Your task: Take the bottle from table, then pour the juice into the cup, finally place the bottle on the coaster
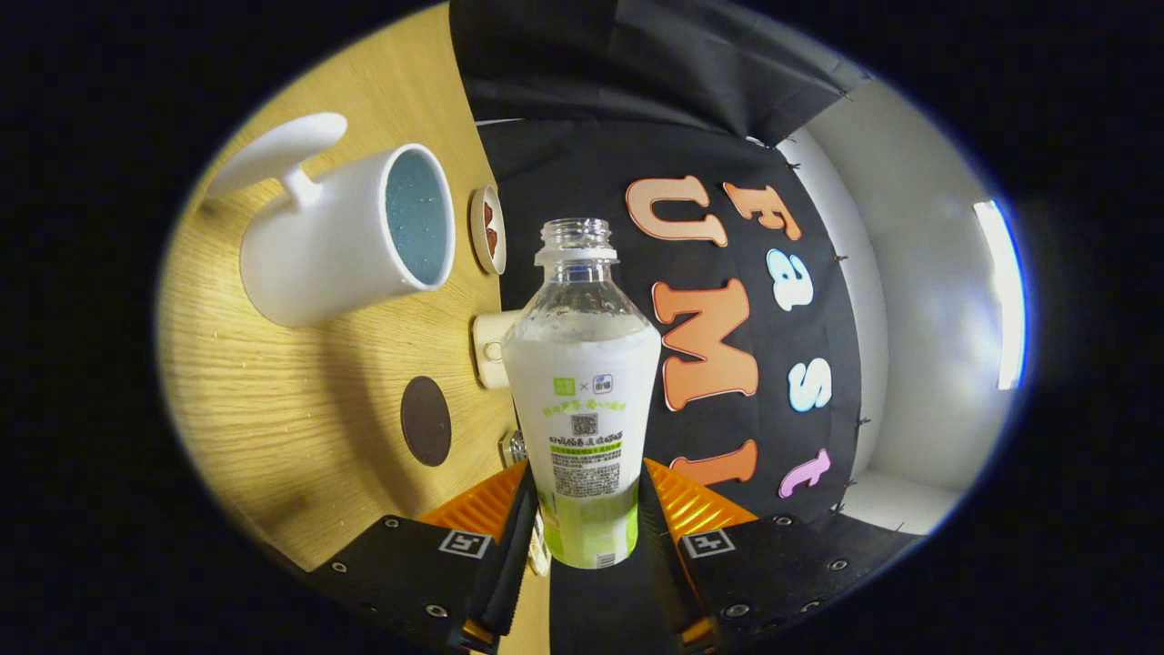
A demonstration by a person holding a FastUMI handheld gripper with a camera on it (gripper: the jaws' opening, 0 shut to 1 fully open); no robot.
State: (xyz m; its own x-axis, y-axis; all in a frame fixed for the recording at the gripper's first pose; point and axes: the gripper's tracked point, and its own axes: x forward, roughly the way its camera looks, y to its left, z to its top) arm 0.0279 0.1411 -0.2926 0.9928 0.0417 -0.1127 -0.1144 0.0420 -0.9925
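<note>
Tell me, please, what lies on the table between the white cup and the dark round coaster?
In the claw view, only bare wood of the table lies between the cup and the coaster. The claw is shut on the bottle.

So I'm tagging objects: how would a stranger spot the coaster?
On the wooden table, look beyond the white cup, beside the bottle the gripper clamps. The coaster is a flat, dark brown disc, unlike the pale items nearby.
</note>
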